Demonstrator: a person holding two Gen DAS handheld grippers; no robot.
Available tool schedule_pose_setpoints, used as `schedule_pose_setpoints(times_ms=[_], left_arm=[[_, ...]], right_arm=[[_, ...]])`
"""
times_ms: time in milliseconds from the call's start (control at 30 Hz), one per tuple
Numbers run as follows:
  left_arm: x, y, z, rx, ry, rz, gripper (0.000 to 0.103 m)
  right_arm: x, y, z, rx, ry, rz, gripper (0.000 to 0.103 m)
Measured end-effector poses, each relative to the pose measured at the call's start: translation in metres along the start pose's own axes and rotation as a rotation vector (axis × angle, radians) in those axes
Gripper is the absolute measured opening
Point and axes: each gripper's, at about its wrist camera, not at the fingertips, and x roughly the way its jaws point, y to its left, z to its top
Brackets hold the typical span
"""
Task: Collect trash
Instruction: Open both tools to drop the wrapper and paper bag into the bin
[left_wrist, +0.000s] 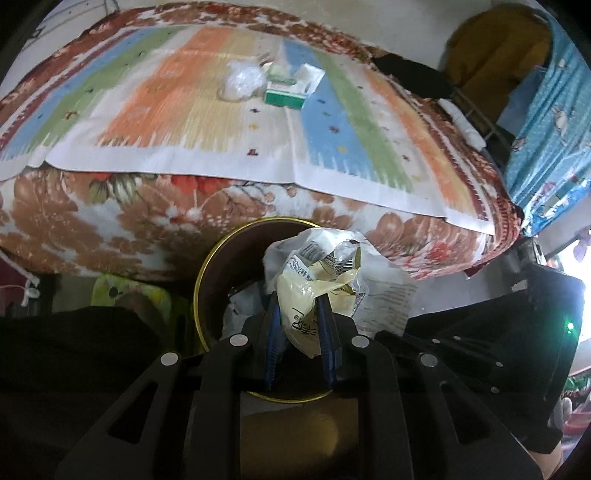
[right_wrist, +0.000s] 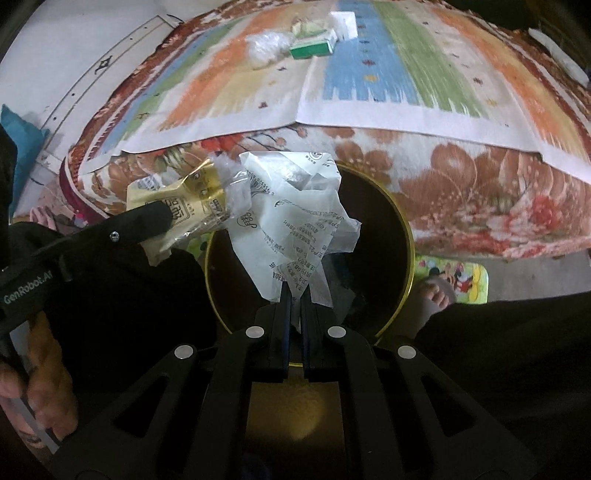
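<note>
Both grippers sit right over the bin (right_wrist: 402, 236), each pinching trash. The left gripper (left_wrist: 299, 314) clamps a yellow wrapper (left_wrist: 314, 291); the right gripper (right_wrist: 295, 295) is squeezed nearly shut on a white wrapper (right_wrist: 291, 225). The bin mouth lies straight below, so it's just a drop. Leftover trash sits on the bed around 12 o'clock: a green box (left_wrist: 286, 94) and a plastic wad (left_wrist: 240, 79). Only the right view shows a foot (right_wrist: 436, 295) at 3 o'clock by the bin.

White wrapper (right_wrist: 295, 229) in right claw (right_wrist: 294, 295) (pinched) above gold-rimmed bin (right_wrist: 404, 236)
</note>
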Motion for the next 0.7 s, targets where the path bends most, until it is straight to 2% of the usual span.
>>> schedule_pose_setpoints(times_ms=[267,333,367,433,700], left_arm=[[0.014,0.002,-0.002,-0.021,0.046,0.04,0.019],[0.018,0.003,-0.001,-0.029,0.063,0.037,0.037],[0.019,0.003,0.0,-0.034,0.068,0.026,0.041],[0.016,0.003,0.001,-0.037,0.054,0.029,0.051],[0.011,0.006,0.004,-0.051,0.037,0.025,0.052]], right_arm=[[0.011,-0.002,0.001,0.018,0.038,-0.001,0.01],[0.011,-0.003,0.002,0.025,0.035,-0.005,0.023],[0.01,-0.004,0.002,0.028,0.031,-0.002,0.027],[0.01,-0.004,0.003,0.03,0.03,0.005,0.029],[0.004,-0.004,0.003,0.029,0.007,0.031,0.038]])
